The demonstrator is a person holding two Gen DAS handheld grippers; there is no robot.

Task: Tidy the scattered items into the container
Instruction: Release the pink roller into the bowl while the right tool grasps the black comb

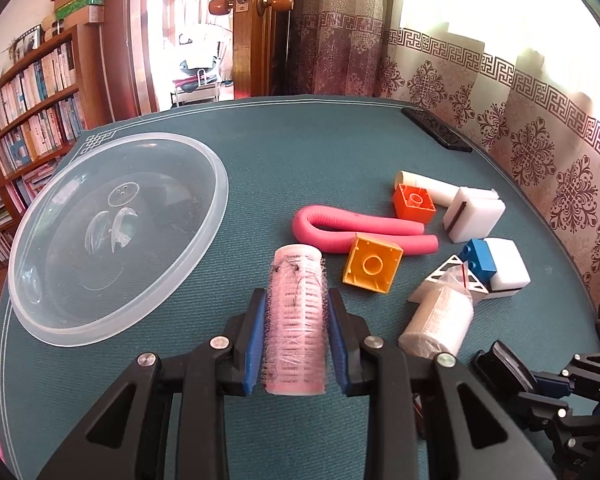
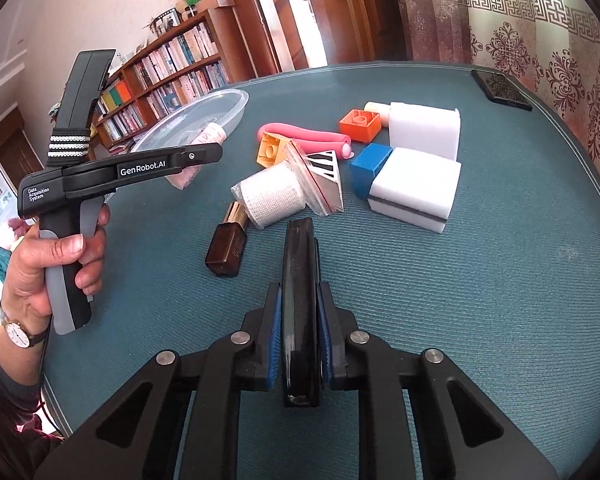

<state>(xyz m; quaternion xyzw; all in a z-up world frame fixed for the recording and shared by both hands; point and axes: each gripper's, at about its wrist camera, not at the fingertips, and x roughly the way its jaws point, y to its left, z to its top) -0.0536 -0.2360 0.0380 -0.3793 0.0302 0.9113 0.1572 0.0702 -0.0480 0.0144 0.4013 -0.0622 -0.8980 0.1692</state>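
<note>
The left gripper (image 1: 295, 336) is clamped on a pink hair roller (image 1: 296, 320), held above the desk (image 1: 284, 152) beside the clear bowl (image 1: 112, 240) near the left edge. The right gripper (image 2: 299, 332) is clamped on a flat black case (image 2: 299, 300), near the scattered blocks (image 2: 360, 124) and sponges (image 2: 416, 188).

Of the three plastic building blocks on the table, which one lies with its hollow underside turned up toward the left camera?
The yellow block, nearest the pink hair roller; its open cavity with the round tube faces up. The orange block shows a top stud, the blue block side studs.
</note>
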